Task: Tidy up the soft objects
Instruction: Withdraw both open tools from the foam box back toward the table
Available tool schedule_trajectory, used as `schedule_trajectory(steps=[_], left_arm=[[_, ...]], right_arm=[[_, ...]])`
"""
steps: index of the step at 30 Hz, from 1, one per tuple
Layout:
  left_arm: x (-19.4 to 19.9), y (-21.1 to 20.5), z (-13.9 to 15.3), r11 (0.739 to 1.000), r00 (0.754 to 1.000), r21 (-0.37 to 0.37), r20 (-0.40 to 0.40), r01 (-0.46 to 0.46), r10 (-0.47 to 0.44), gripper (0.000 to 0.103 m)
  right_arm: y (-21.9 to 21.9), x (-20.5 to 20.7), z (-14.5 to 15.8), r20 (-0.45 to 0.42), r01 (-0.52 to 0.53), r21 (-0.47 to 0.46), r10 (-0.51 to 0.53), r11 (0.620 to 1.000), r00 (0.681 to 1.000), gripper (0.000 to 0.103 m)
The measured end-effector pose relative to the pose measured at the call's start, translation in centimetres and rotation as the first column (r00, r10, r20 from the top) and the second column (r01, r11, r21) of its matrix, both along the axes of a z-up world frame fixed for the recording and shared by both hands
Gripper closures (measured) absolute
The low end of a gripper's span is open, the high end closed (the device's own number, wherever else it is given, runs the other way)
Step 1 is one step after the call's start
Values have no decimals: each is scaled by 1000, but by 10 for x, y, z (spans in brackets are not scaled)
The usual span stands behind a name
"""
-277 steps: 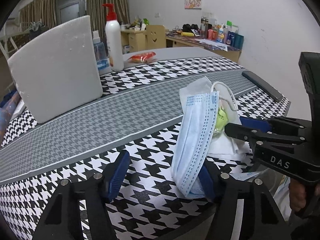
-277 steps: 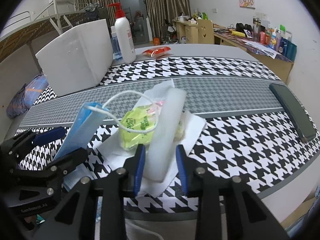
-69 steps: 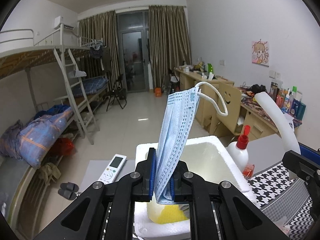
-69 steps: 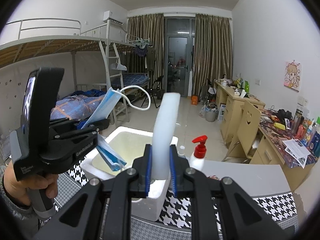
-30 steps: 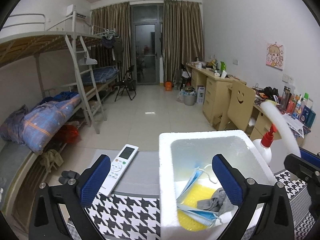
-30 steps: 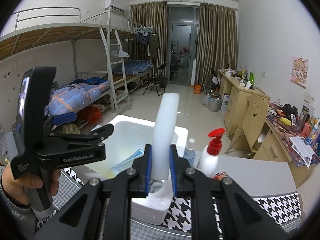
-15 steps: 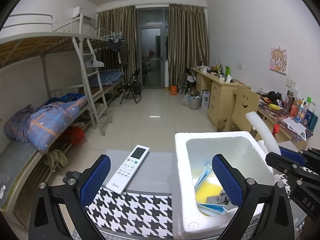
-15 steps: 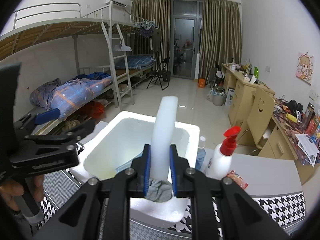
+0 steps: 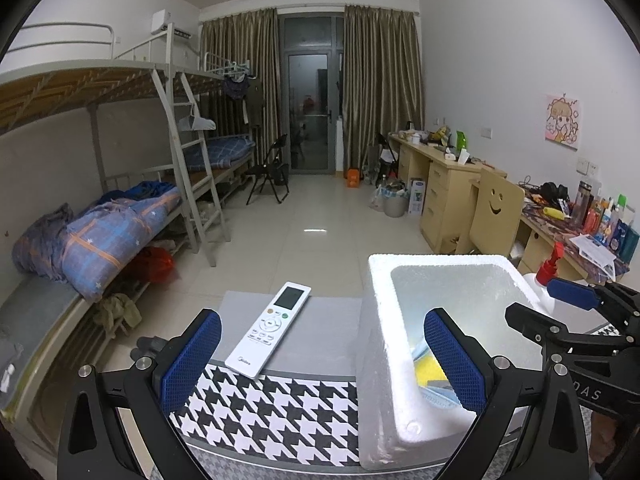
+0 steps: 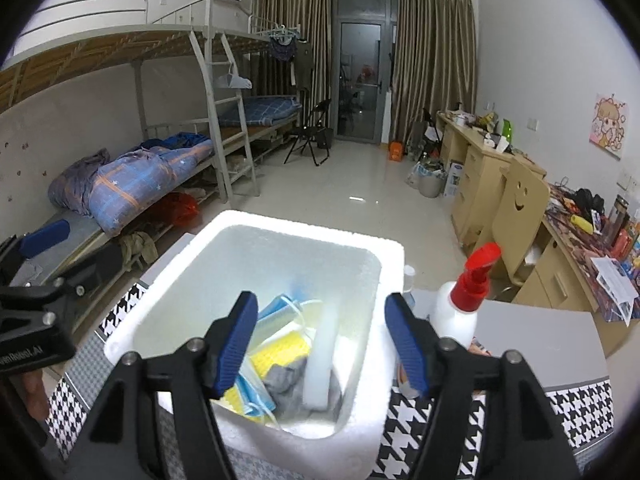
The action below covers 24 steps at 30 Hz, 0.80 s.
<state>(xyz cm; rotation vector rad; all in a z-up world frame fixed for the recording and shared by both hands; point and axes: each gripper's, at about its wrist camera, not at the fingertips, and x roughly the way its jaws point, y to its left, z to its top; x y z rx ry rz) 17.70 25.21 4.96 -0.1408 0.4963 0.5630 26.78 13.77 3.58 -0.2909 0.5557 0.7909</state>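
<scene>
**Foam strip dropped in the box**

White foam strip (image 10: 320, 354) leans inside the foam box (image 10: 256, 224) with the masks (image 10: 280, 312), clear of the right gripper (image 10: 318, 338), whose jaws are opening. Left gripper (image 9: 320, 356) hangs wide, empty. Next: lift clear, seek leftovers.

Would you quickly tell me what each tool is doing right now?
Left tool: open, holding nothing.
Right tool: jaws opening, holding nothing; white foam strip stands free in the foam box.

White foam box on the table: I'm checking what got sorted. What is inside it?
Inside the white foam box lie a blue face mask, a yellow sponge-like pad, a grey cloth and a white foam strip leaning upright. The bottom beneath them is covered.
</scene>
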Motion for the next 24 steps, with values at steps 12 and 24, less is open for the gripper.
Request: schedule_trajectory(steps=[12, 24], left_arm=[[-9, -13, 6, 1000, 1000, 9, 11, 27, -27, 1], [-24, -36, 13, 998, 998, 22, 18, 55, -56, 1]], right_arm=[[-19, -20, 15, 19, 0, 36, -1, 999, 1000, 28], [-38, -38, 24, 35, 20, 79, -23, 997, 999, 17]])
